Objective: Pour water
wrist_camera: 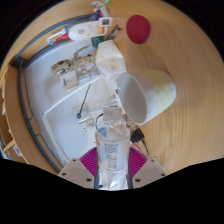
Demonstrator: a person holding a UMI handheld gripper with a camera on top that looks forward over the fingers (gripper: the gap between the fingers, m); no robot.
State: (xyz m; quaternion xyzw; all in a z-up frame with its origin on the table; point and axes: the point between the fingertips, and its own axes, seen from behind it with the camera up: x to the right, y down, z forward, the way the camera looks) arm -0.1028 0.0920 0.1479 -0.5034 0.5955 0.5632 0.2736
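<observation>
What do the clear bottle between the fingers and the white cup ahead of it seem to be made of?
The clear bottle, pressed between the gripper's pink pads, looks like thin glossy plastic: see-through, with bright glints. The white cup looks opaque and matte, perhaps plastic or paper; I cannot tell which.

It looks like a workshop or lab bench: a round wooden worktop (185, 60) carries a white tray (50, 105) cluttered with loose cables (78, 72) and small gadgets.
</observation>
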